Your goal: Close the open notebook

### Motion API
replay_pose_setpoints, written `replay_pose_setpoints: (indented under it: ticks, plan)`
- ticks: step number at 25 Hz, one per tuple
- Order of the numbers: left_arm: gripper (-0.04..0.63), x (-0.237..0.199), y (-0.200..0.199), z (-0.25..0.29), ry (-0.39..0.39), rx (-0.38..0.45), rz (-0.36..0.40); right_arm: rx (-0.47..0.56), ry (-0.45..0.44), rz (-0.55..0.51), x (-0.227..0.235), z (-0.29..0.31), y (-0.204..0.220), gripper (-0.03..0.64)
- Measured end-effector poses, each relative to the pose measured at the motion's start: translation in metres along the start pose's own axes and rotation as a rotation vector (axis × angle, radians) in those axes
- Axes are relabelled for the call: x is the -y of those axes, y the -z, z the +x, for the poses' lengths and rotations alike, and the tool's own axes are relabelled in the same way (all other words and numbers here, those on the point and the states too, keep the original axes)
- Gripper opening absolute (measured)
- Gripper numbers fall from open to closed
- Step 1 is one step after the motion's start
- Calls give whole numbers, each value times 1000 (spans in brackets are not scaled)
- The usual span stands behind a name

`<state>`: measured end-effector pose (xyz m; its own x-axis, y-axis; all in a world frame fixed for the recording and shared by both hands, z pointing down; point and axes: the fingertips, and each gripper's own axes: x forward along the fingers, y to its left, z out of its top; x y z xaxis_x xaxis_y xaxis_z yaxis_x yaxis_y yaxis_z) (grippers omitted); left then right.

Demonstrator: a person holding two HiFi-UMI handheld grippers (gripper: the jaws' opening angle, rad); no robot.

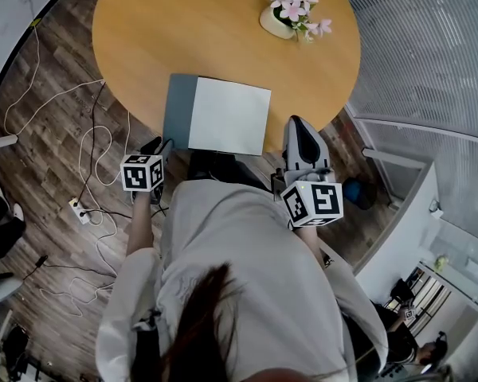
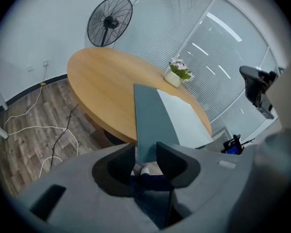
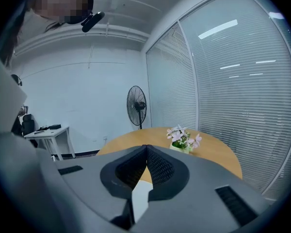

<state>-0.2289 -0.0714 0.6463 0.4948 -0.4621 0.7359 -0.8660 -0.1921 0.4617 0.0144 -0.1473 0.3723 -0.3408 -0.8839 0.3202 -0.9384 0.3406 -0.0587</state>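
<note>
Head view: we see the open notebook (image 1: 223, 116) flat at the near edge of the round wooden surface (image 1: 183, 30), its near end sticking out a little past the rim. Its spine runs away from the person. A grey-blue cover (image 1: 179, 106) lies on the left and a blank white page (image 1: 231, 116) on the right. The left gripper (image 1: 153, 146) sits just off the cover's near left corner. The right gripper (image 1: 296, 127) is beside the page's near right corner. A pot of pink flowers (image 1: 287, 14) stands well apart at the far side.

Left gripper view: the fingers (image 2: 123, 161) are released, with a clear gap. The cover's near edge (image 2: 148, 130) shows straight ahead in that gap, and nothing is pinched. The cover stretches away from the fingers, with the white page (image 2: 184, 120) on its right. We judge that the left hand is the one lined up to lift the cover and fold it rightward over the spine.

Right gripper view: the fingers (image 3: 157, 169) are clenched tip to tip on nothing. Below them we see a strip of white page (image 3: 140, 198); the flowers (image 3: 183, 139) and a standing fan (image 3: 137, 106) lie beyond.

The notebook looks thin and flat. The page is unmarked, and we see no curl or lifted leaf.
</note>
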Motion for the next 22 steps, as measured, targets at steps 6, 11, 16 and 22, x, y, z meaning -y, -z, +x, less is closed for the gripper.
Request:
replay_pose_setpoints:
  ticks: [6,11,16,22]
  plan:
    - [149,-3,4,9,42,-46,-36,-8,17,4,5,-1,4,3]
    - [127,-1,4,7,50,-65,-35,-4,9,1,3,-2,3,3]
    - [94,-2,3,4,-1,-87,3,3,21,12,6,-6,4,3]
    - [43,-2,0,-3,-53,-90,48,11,17,21,6,-12,7,3]
